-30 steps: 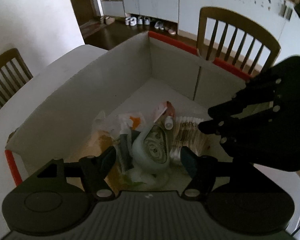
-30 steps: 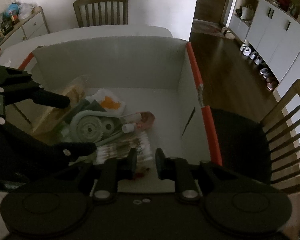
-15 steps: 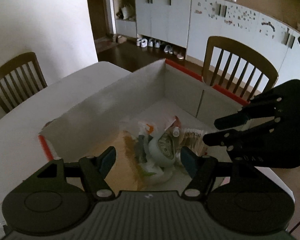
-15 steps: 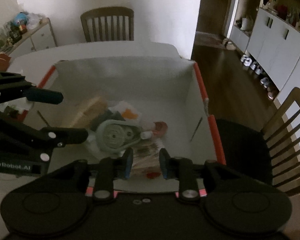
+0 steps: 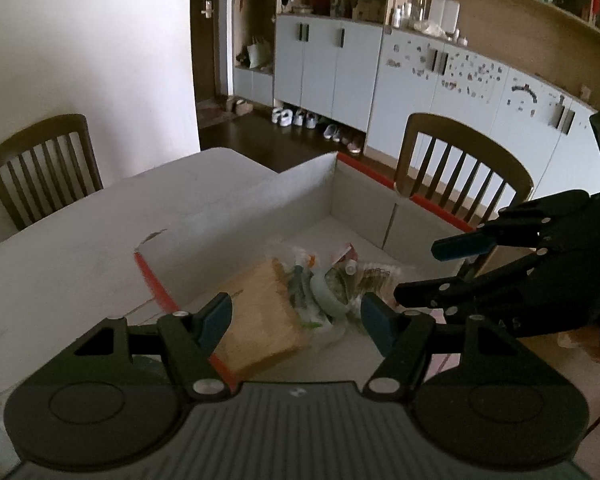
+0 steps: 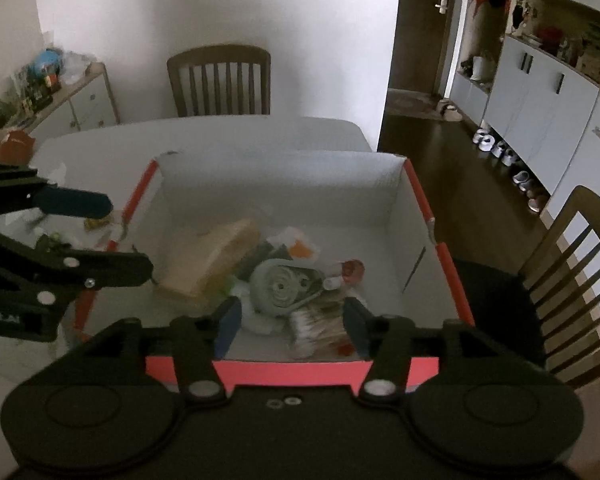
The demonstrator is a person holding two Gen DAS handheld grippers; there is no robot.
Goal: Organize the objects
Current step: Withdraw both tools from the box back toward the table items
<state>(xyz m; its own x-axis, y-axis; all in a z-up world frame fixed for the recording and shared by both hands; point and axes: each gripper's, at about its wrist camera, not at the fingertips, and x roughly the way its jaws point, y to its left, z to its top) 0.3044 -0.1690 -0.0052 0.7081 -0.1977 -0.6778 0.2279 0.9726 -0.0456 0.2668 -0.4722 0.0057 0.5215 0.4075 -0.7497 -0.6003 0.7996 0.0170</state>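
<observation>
Item: large white cardboard box with red-orange taped rim (image 6: 416,184), open-topped, stood on a white tabletop (image 6: 220,132).

Contents, all heaped on the box floor toward its near side:
- tan flat rectangular packet (image 6: 216,256), lying tilted against the left part of the heap;
- grey-green rounded plastic device with a spiral-patterned face (image 6: 286,286), at the middle of the heap, touching the packet's right side;
- clear pack of white cotton swabs (image 6: 308,326), just in front of the device;
- small white bottle with a red cap end (image 6: 342,274), just right of the device;
- crumpled white wrapper with an orange patch (image 6: 298,246), behind the device.
Finer detail of the heap was too dim and blurred to tell.

Left gripper (image 5: 296,318): black two-finger tool with blue pads, jaws standing apart at a middling width, nothing between them, hovering above the box's left near corner; seen from the right wrist view at (image 6: 124,236).

Right gripper (image 6: 292,320): same build, jaws had just been opening and stood apart, nothing between them, pads clear of the swab pack below; hovering above the box's near wall. Seen from the left wrist view at (image 5: 416,270).

Surroundings: dark wooden slat-back chair (image 6: 220,80) at the far side of the tabletop; second slat-back chair (image 6: 572,264) right of the box; small scattered items (image 6: 96,222) on the tabletop left of the box, unidentifiable.
</observation>
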